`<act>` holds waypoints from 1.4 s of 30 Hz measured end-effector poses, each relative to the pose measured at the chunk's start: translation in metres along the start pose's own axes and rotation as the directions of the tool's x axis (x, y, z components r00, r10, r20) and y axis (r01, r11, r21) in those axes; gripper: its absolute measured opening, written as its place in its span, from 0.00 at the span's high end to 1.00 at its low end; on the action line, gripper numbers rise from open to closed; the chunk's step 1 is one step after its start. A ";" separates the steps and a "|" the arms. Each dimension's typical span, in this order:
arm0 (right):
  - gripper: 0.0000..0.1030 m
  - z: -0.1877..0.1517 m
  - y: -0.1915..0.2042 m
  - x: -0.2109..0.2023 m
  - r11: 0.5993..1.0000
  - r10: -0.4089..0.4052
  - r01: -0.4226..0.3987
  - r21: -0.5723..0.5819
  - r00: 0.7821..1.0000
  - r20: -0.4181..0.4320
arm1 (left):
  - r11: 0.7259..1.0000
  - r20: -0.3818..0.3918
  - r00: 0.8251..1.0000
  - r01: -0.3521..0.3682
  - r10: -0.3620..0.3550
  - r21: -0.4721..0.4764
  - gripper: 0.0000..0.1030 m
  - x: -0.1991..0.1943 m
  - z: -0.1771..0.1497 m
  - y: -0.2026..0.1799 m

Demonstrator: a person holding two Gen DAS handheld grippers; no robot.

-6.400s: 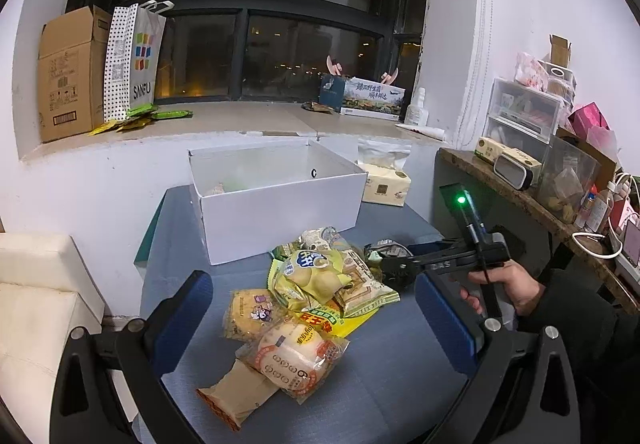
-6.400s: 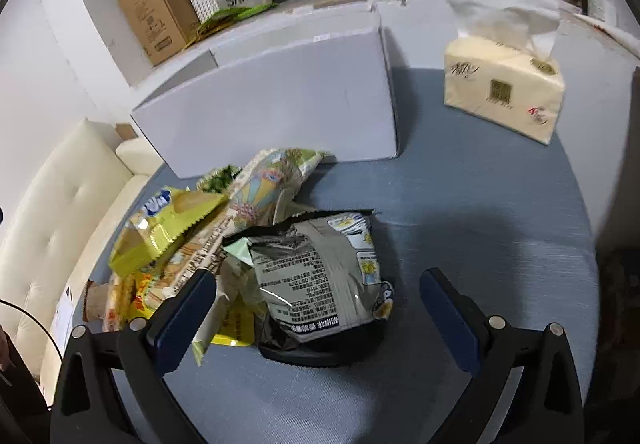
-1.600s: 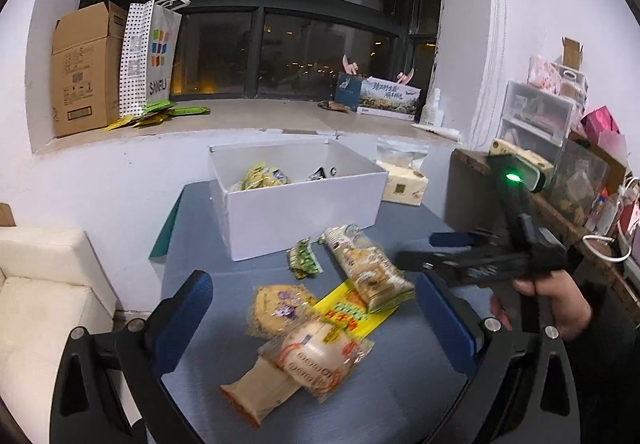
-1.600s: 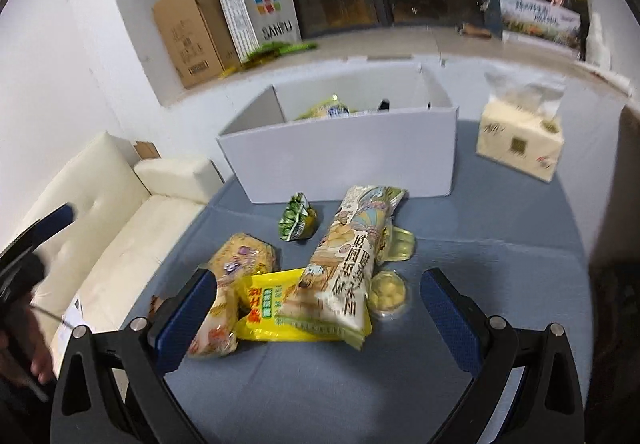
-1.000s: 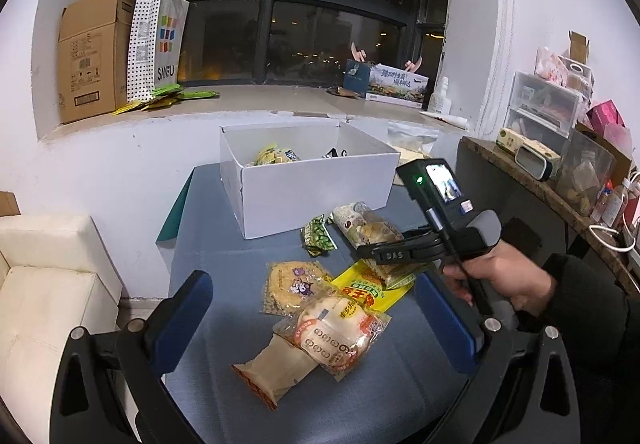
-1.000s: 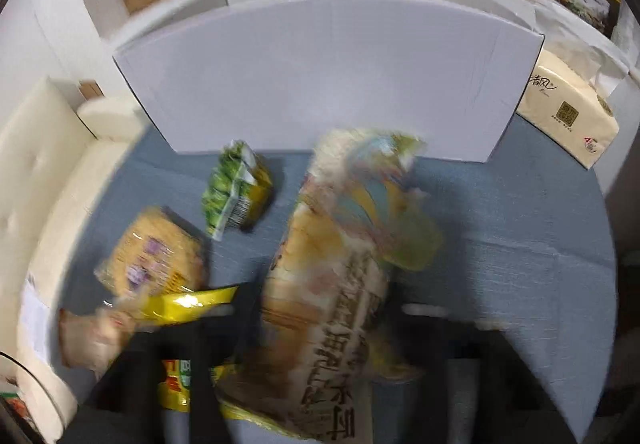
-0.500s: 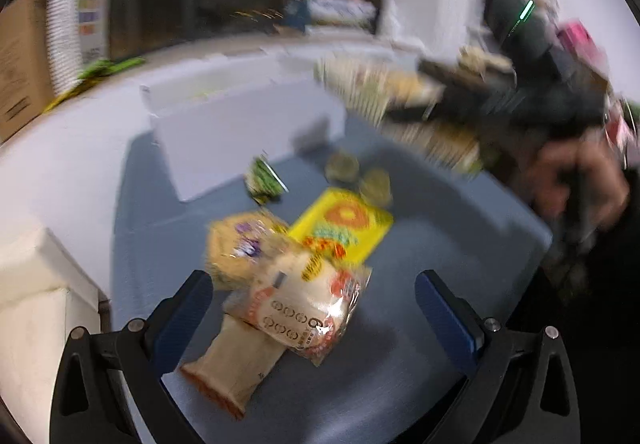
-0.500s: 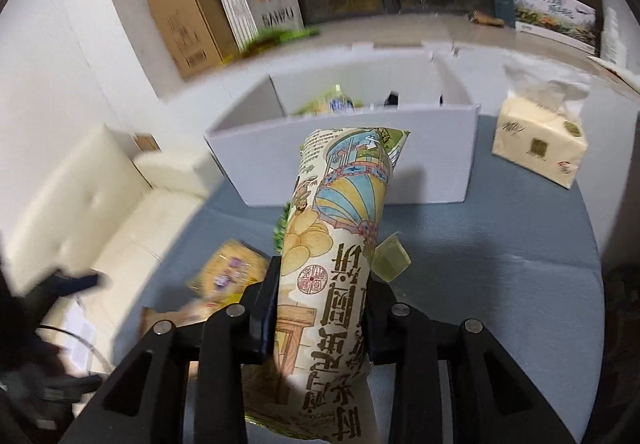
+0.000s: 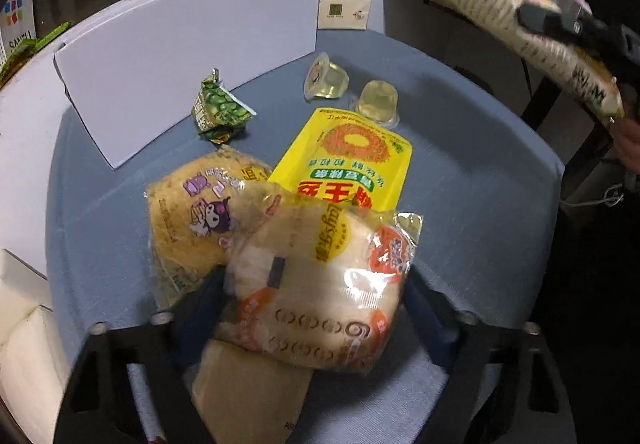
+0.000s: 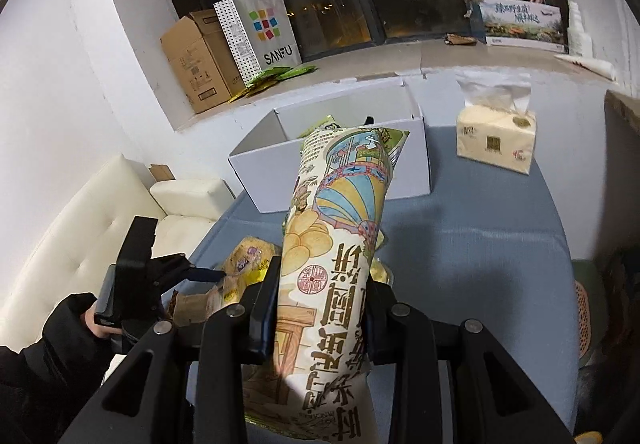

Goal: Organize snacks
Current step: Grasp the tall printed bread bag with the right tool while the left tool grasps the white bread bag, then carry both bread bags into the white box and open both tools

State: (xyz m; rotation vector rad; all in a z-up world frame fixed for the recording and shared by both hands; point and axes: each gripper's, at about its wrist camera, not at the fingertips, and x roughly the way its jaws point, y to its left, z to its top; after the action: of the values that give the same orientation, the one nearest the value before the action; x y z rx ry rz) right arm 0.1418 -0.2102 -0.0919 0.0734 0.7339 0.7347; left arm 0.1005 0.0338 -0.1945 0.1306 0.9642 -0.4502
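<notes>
Above the blue counter (image 10: 480,244), my right gripper (image 10: 320,308) is clamped on a long tube-shaped snack pack (image 10: 336,244), one finger pressed against each side. The pack is held clear of the surface, its far end pointing toward the open white box (image 10: 412,155). Two packets show inside the box, at its near wall.

Low over the counter, my left gripper (image 9: 312,292) has its fingers on either side of a round bread packet with orange print (image 9: 320,284). The fingers are blurred and partly hidden behind the packet, so I cannot tell whether they are pressing it or only bracketing it.

Items on the counter, as seen from the left wrist camera:
- A tan packet (image 9: 244,396) lies under the near edge of the bread packet.
- A yellow cake packet with a purple cartoon figure (image 9: 196,211) touches the bread packet on its left.
- A flat yellow packet (image 9: 348,151) lies partly under the bread packet.
- Two clear jelly cups (image 9: 326,77) sit just beyond the flat yellow packet.
- A small green packet (image 9: 218,107) lies near the front wall of the white box.

A tissue pack (image 10: 496,139) stands on the counter to the right of the box.
</notes>
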 end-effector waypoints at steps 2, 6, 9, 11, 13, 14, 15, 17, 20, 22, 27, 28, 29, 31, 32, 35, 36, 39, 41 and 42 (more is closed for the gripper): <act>0.66 -0.004 -0.002 0.001 1.000 0.002 -0.002 0.004 1.000 -0.006 | 1.000 0.031 0.999 0.010 -0.010 -0.007 0.23 -0.007 -0.004 -0.001; 0.66 -0.008 -0.001 0.002 1.000 0.001 -0.001 -0.002 1.000 -0.009 | 0.999 0.125 0.991 -0.031 0.035 -0.039 0.23 -0.034 -0.010 -0.006; 0.66 -0.008 0.000 0.002 1.000 0.006 -0.006 -0.006 1.000 -0.005 | 0.997 0.225 0.973 -0.035 0.049 -0.066 0.23 -0.064 -0.008 -0.012; 0.66 -0.007 0.001 0.002 1.000 0.005 -0.005 -0.011 1.000 0.001 | 0.995 0.290 0.954 -0.046 0.069 -0.087 0.23 -0.084 -0.001 -0.014; 0.66 -0.005 0.002 0.002 1.000 0.008 -0.008 -0.011 1.000 0.013 | 0.992 0.349 0.934 -0.034 0.074 -0.121 0.23 -0.101 0.010 -0.010; 0.66 -0.003 0.002 0.003 1.000 0.008 -0.008 -0.013 1.000 0.015 | 0.990 0.375 0.924 -0.030 0.080 -0.138 0.23 -0.109 0.016 -0.007; 0.66 0.000 0.002 0.004 1.000 0.006 -0.006 -0.011 1.000 0.020 | 0.988 0.400 0.913 -0.024 0.084 -0.155 0.23 -0.116 0.023 -0.003; 0.66 0.012 0.003 0.004 1.000 0.006 -0.006 -0.019 0.999 0.037 | 0.981 0.446 0.890 -0.009 0.097 -0.194 0.23 -0.127 0.042 0.007; 0.66 0.038 0.006 0.008 0.999 0.006 -0.004 -0.040 0.998 0.059 | 0.971 0.502 0.856 0.000 0.122 -0.237 0.23 -0.144 0.075 0.026; 0.66 0.065 0.010 0.015 0.998 0.001 0.004 -0.058 0.997 0.072 | 0.964 0.513 0.847 0.005 0.138 -0.267 0.24 -0.141 0.100 0.039; 0.66 0.126 0.016 0.047 0.997 -0.011 0.016 -0.069 0.997 0.076 | 0.936 0.507 0.841 0.002 0.189 -0.353 0.23 -0.133 0.153 0.082; 0.66 0.135 0.013 0.055 0.997 -0.020 0.025 -0.075 0.997 0.069 | 0.928 0.493 0.847 0.001 0.198 -0.374 0.23 -0.127 0.163 0.091; 0.66 0.148 0.010 0.068 0.995 -0.045 0.050 -0.081 0.997 0.057 | 0.924 0.480 0.852 -0.010 0.207 -0.382 0.23 -0.121 0.172 0.096; 0.66 0.166 0.002 0.089 0.994 -0.072 0.074 -0.077 0.997 0.030 | 0.917 0.455 0.860 -0.033 0.229 -0.399 0.24 -0.108 0.187 0.105; 0.66 0.171 -0.002 0.096 0.995 -0.074 0.075 -0.072 0.997 0.020 | 0.914 0.442 0.867 -0.035 0.229 -0.405 0.24 -0.101 0.194 0.111; 0.66 0.193 -0.017 0.125 0.993 -0.097 0.096 -0.067 0.995 -0.016 | 0.905 0.403 0.879 -0.069 0.254 -0.420 0.24 -0.084 0.212 0.124; 0.66 0.199 -0.021 0.132 0.992 -0.108 0.106 -0.070 0.994 -0.025 | 0.904 0.395 0.883 -0.071 0.254 -0.422 0.23 -0.080 0.216 0.127; 0.65 0.217 -0.035 0.154 0.993 -0.109 0.107 -0.040 0.992 -0.062 | 0.896 0.345 0.899 -0.104 0.270 -0.433 0.09 -0.064 0.225 0.137; 0.40 0.227 -0.041 0.166 0.995 -0.095 0.093 -0.024 0.990 -0.102 | 0.888 0.317 0.905 -0.122 0.283 -0.442 0.00 -0.058 0.225 0.140; 0.26 0.230 -0.041 0.169 0.996 -0.087 0.085 -0.025 0.990 -0.111 | 0.888 0.311 0.911 -0.112 0.272 -0.447 0.00 -0.057 0.223 0.142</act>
State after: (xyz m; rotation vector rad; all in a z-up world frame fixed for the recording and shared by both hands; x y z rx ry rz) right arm 0.3972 -0.0914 -0.0303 -0.0181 0.8312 0.6673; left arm 0.3038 0.1113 -0.0335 -0.2426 0.6489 -0.0630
